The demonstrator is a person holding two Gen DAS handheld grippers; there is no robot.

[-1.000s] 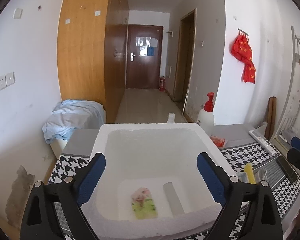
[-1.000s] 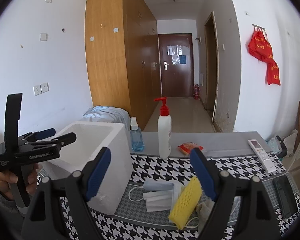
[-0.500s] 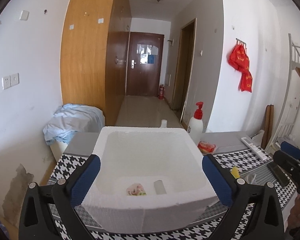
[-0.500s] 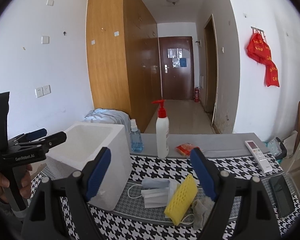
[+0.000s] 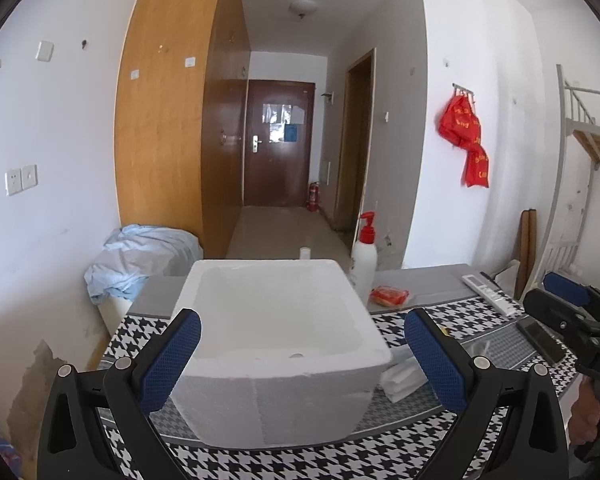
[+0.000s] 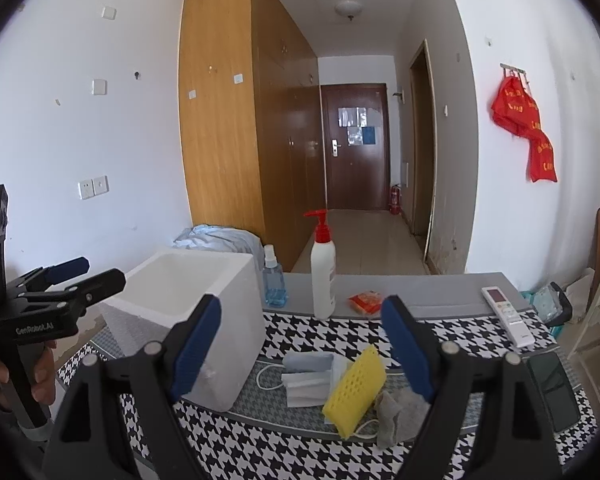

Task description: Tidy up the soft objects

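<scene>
A white foam box [image 5: 276, 344] stands on the houndstooth cloth; it also shows in the right wrist view [image 6: 188, 304]. My left gripper [image 5: 300, 360] is open and empty, in front of and slightly above the box. My right gripper [image 6: 300, 348] is open and empty above a pile of soft things: a yellow sponge [image 6: 356, 392], white and blue face masks [image 6: 308, 376] and a grey cloth [image 6: 396, 412]. The masks also show in the left wrist view [image 5: 400, 376]. The box's contents are hidden.
A white pump bottle [image 6: 323, 276], a blue spray bottle [image 6: 274, 284], an orange packet [image 6: 366, 302], a white remote [image 6: 508, 316] and a dark phone [image 6: 552, 384] lie on the table. A cloth-covered bin [image 5: 140, 256] stands left of it.
My left gripper has pulled back and lowered from over the box, so the packet and tube inside are out of sight. My right gripper has drawn back slightly.
</scene>
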